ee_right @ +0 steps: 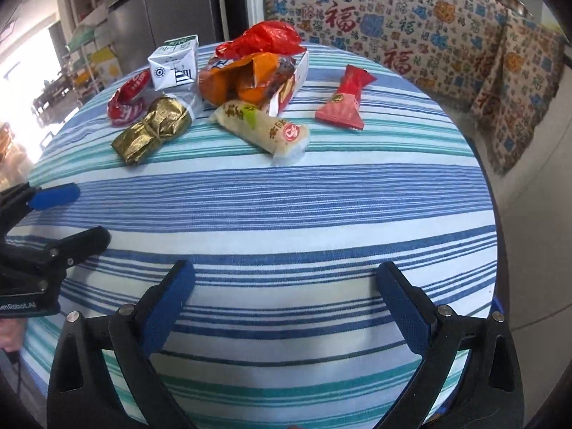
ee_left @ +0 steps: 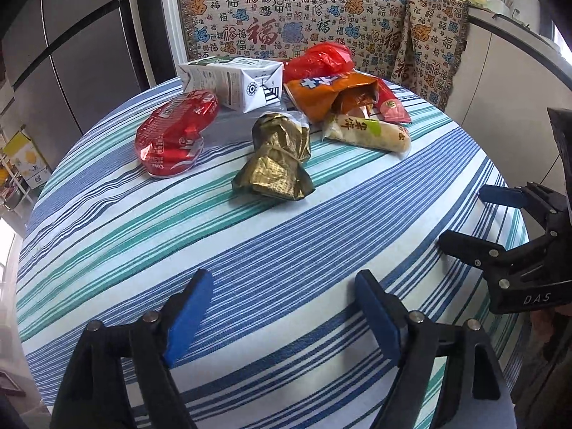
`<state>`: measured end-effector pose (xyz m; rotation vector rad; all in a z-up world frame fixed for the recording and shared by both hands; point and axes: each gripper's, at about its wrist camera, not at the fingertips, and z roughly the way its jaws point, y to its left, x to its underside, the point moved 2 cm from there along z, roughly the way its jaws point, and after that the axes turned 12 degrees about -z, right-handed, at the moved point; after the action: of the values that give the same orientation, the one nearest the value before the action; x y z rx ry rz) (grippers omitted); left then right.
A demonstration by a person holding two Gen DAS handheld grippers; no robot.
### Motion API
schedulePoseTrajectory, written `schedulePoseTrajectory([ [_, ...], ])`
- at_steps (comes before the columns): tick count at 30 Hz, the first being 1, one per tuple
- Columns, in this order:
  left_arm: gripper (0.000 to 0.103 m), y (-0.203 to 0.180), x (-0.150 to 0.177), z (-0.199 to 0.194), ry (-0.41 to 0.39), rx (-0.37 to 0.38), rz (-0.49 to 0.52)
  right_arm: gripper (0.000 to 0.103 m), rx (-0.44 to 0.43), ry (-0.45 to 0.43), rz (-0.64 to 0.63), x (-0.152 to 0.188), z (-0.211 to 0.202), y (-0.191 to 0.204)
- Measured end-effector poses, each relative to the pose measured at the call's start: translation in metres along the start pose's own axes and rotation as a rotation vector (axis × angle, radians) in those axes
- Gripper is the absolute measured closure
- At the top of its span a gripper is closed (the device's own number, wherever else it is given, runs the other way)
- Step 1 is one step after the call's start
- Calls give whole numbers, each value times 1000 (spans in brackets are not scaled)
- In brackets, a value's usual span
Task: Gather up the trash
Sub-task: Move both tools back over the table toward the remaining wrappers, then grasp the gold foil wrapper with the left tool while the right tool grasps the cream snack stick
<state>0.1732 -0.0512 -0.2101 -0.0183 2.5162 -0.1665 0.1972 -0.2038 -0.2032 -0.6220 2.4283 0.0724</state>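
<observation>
Trash lies at the far side of the round table with a striped cloth (ee_left: 150, 250): a crushed red can (ee_left: 175, 136), a white carton (ee_left: 236, 80), a gold foil wrapper (ee_left: 277, 157), an orange snack bag (ee_left: 332, 94), a red plastic bag (ee_left: 321, 59) and a cream packet (ee_left: 368, 132). A red candy wrapper (ee_right: 345, 102) lies apart to the right. My left gripper (ee_left: 282, 279) is open and empty over the near cloth, well short of the foil wrapper. My right gripper (ee_right: 286, 268) is open and empty too, beside the left gripper (ee_right: 91, 212).
A cloth patterned with red characters (ee_left: 286, 18) hangs behind the table. A steel fridge (ee_left: 71, 53) stands at the back left and a white counter (ee_left: 518, 57) at the right. The table's rim curves away close on both sides.
</observation>
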Motion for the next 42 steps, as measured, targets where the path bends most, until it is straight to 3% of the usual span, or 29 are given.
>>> schedulePoseTrajectory([
  [7,6,5,0,3,3,-22,-23,0,6,-3,-2,-6,4,-2],
  [17,6,7,0,3,-3,-13,-23,0,5,-3,-2,-8,4,-3],
  [20,7,9,0,-2,-2,27,-38,0,6,-3,-1,-8,4,-3],
  [22,7,9,-8,-7,-4,71,-30,0,5,-2,0,-9,5,-4],
  [26,7,-3,-40,-9,-18,74,59,0,5,-2,-1,-8,4,-4],
  [33,8,-16,-80,32,27,108,76,0,4,-1,-2,-9,3,-4],
  [34,10,-18,-81,36,30,107,81,0,4,-1,-2,-9,3,-4],
  [36,29,-23,-79,41,34,94,95,0,3,0,-2,-9,3,-4],
  [38,62,-25,-74,41,43,101,109,0,3,0,-2,-9,3,-4],
  [42,68,-23,-58,26,32,124,108,0,3,1,-2,-10,4,-4],
])
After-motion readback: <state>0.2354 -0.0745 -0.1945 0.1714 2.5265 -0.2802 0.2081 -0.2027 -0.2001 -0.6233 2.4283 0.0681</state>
